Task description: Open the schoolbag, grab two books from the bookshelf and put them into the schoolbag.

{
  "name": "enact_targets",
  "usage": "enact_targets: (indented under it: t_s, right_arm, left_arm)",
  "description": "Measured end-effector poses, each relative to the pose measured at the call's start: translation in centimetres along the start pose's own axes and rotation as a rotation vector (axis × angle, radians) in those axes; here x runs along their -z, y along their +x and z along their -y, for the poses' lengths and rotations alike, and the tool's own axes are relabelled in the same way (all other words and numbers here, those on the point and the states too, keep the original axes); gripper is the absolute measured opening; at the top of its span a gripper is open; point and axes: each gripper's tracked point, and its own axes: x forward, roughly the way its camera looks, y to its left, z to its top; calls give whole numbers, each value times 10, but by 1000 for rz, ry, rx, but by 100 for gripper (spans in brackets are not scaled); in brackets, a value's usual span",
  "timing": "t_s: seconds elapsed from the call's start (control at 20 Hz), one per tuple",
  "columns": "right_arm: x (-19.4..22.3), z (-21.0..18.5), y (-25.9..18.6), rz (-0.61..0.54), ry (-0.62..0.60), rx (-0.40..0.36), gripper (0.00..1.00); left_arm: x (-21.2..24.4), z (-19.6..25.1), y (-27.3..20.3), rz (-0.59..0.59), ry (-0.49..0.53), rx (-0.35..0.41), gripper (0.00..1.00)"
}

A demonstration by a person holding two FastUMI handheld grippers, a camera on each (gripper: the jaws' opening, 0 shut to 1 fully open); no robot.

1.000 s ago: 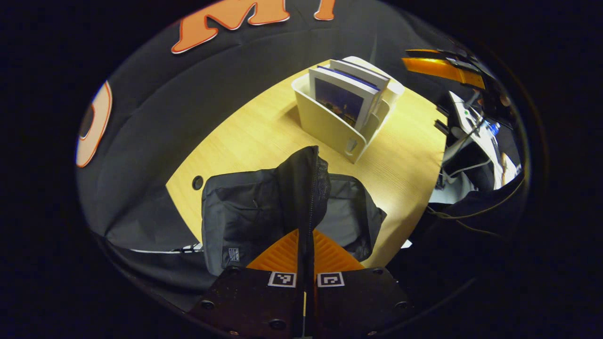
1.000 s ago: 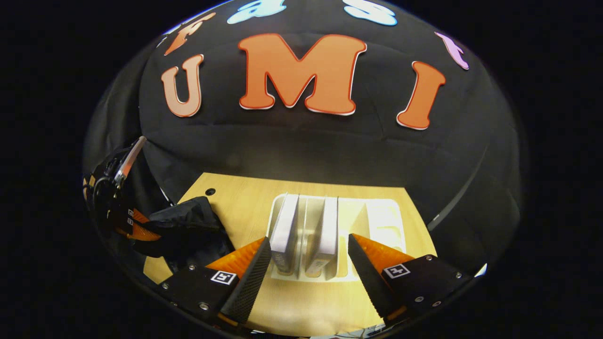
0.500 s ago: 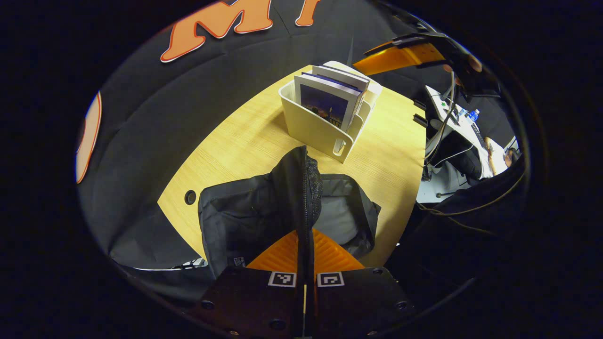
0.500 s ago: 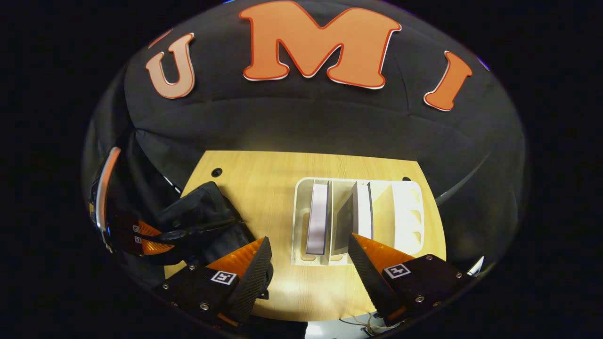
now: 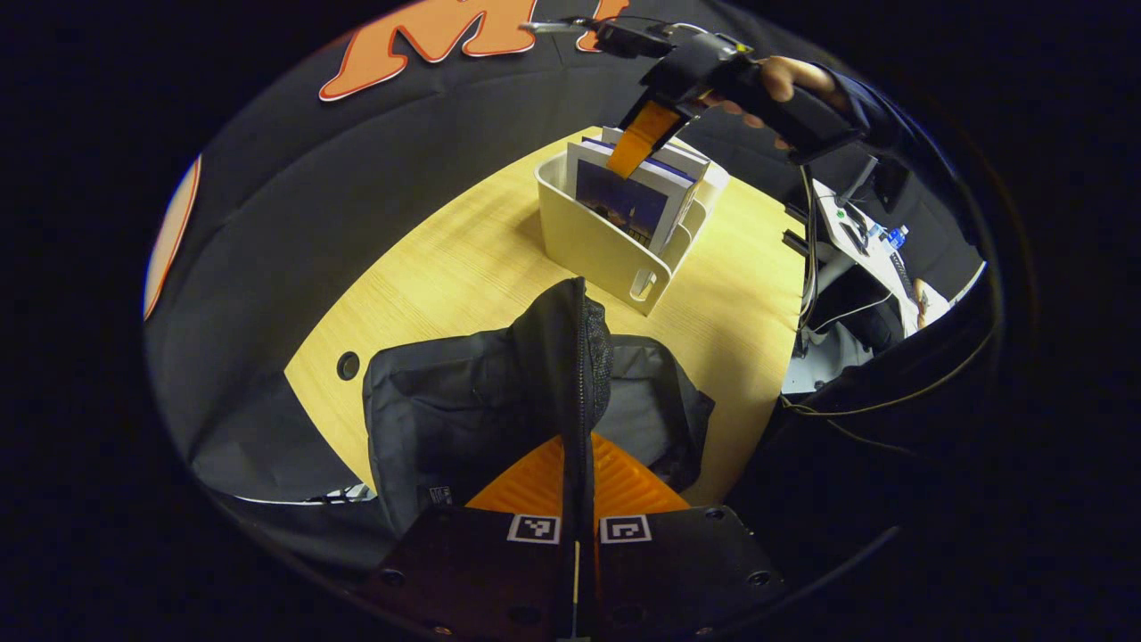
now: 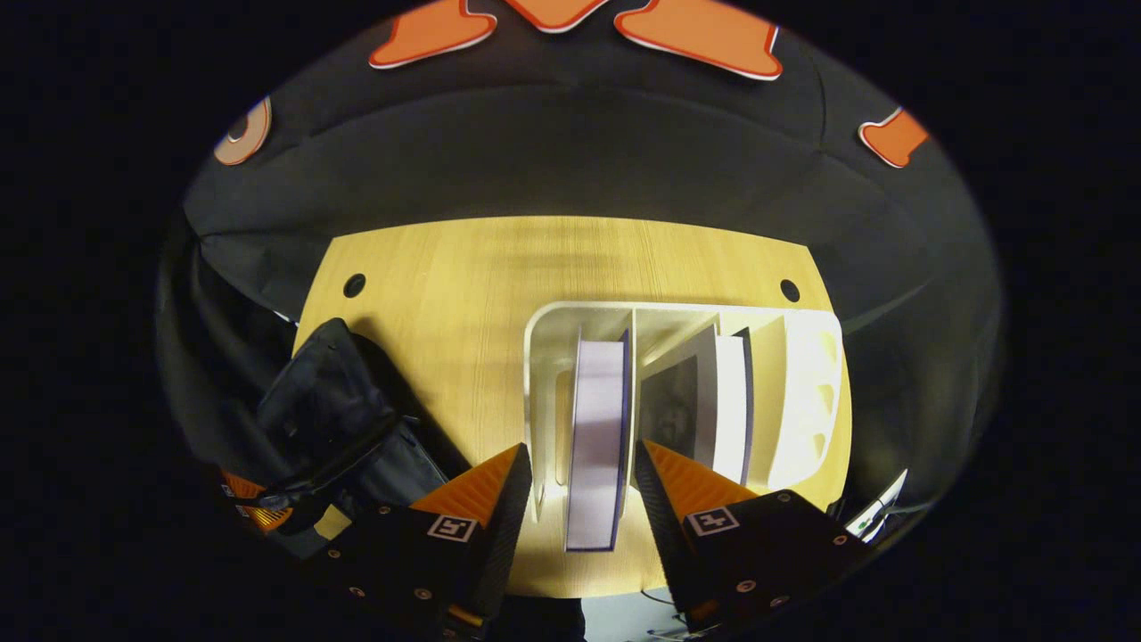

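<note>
The black schoolbag [image 5: 463, 410] lies on the wooden table [image 5: 446, 267], and my left gripper [image 5: 578, 446] is shut on its raised zipper edge, holding the mouth open. Beyond it stands the cream bookshelf [image 5: 597, 245] with upright books [image 5: 628, 192]. A hand [image 5: 784, 80] holds the right gripper [image 5: 644, 134] just above them. In the right gripper view, my right gripper [image 6: 581, 450] is open and looks down from above, its fingers on either side of the left book [image 6: 595, 401] without touching it. A second book [image 6: 726, 392] leans one slot to the right. The schoolbag [image 6: 330, 419] sits at the lower left.
The table [image 6: 446, 294] has round cable holes [image 6: 355, 285] at its back corners. Black cloth walls close in behind and to the left. Off the table's right edge stands a desk with equipment [image 5: 878, 241] and loose cables [image 5: 856, 410].
The right gripper has moved over the bookshelf and come down, and its fingers have narrowed around the left book. The left gripper has stayed shut on the bag's edge.
</note>
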Motion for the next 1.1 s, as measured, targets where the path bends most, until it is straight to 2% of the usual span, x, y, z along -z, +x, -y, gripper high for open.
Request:
enact_targets:
  t_s: [0.05,0.1,0.15,0.3,0.45,0.5,0.55,0.6,1.1]
  right_arm:
    - [4,1,11,-31,5,7,68]
    - [6,-1,18,-55,24,6,53]
    - [9,-1,27,-80,33,4,58]
    - [18,1,38,-138,78,-6,40]
    - [17,3,35,-149,105,-12,37]
    - [15,4,30,-147,115,-19,44]
    - [15,8,24,-137,128,-30,27]
    - [11,10,14,-124,146,-43,35]
    - [2,41,-107,104,251,-192,35]
  left_arm:
    - [0,0,0,1,-6,0,2]
    - [0,-1,0,-1,-15,-1,2]
    - [0,-2,1,-1,-22,-3,2]
    - [-1,-1,3,-5,-41,-1,2]
    - [-4,0,6,-9,-48,3,2]
    - [-4,-1,8,-9,-51,5,2]
    - [-4,-1,9,-10,-51,5,2]
    - [-5,0,9,-10,-52,5,2]
    - [-8,-9,7,-39,-20,-28,2]
